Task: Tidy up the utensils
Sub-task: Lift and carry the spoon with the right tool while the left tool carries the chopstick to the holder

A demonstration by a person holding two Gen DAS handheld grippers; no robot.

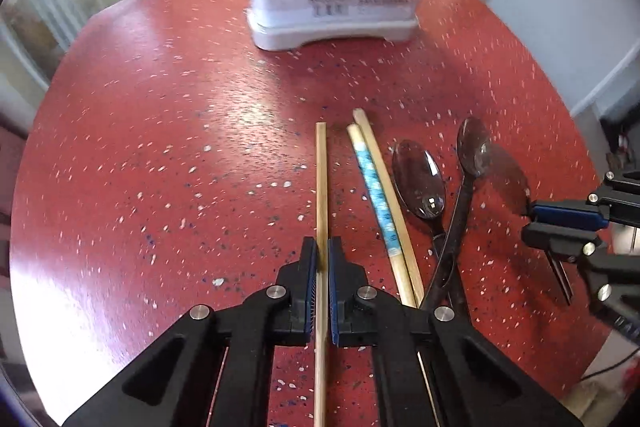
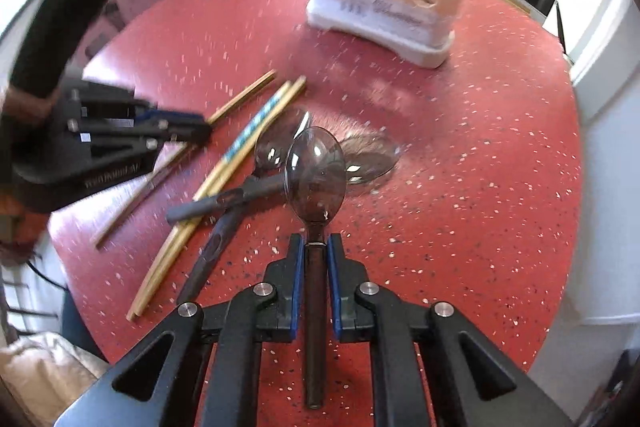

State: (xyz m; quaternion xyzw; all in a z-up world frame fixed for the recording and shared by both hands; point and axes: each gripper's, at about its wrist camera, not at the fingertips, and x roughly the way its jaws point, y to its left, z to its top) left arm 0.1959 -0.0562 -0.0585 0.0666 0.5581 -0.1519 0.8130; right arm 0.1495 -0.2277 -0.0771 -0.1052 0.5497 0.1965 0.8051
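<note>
My left gripper point(image 1: 322, 247) is shut on a plain wooden chopstick point(image 1: 321, 179), which runs straight ahead between the blue pads. To its right on the red table lie two more chopsticks point(image 1: 380, 195), one with a blue patterned band, and two dark see-through spoons point(image 1: 420, 179). My right gripper point(image 2: 316, 243) is shut on the handle of a third dark spoon point(image 2: 316, 175), whose bowl is held above the table. In the right wrist view the left gripper point(image 2: 200, 131) grips its chopstick point(image 2: 244, 95) at the left. The right gripper point(image 1: 560, 227) shows at the right edge of the left wrist view.
A white and tan utensil holder point(image 1: 332, 7) with rows of round holes stands at the far side of the round red speckled table point(image 1: 160, 147); it also shows in the right wrist view as the holder point(image 2: 384, 15). Two loose spoons point(image 2: 272, 147) lie crossed over the chopstick pair point(image 2: 224, 163).
</note>
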